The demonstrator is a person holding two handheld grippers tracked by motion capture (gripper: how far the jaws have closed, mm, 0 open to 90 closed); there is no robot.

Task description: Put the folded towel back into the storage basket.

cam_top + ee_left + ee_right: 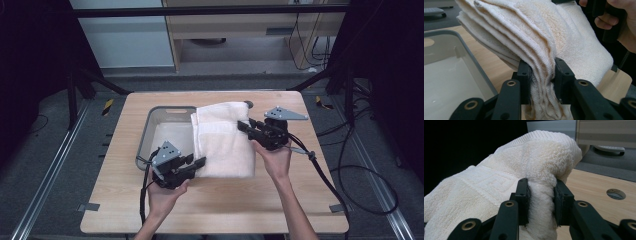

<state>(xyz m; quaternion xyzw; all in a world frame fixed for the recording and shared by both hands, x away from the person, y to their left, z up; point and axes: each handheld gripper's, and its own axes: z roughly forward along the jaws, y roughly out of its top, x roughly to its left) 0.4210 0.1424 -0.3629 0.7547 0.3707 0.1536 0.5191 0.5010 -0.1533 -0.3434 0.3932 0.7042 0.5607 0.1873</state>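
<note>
A folded cream towel (223, 137) lies lifted over the wooden table (280, 200), its left part overlapping the grey bin (150, 125). My left gripper (199, 163) is shut on the towel's near left edge; in the left gripper view the jaws pinch several stacked layers of towel (541, 37). My right gripper (244, 125) is shut on the towel's right edge, and in the right gripper view a thick fold of towel (541, 167) bulges between the jaws. The other hand (621, 22) shows beyond the towel.
The grey plastic bin (454, 52) stands open at the table's left, its inside pale. A round hole (616, 194) sits in the tabletop near the far edge. Cables (350, 170) trail off the right side. A wooden cabinet (235, 25) stands behind the table.
</note>
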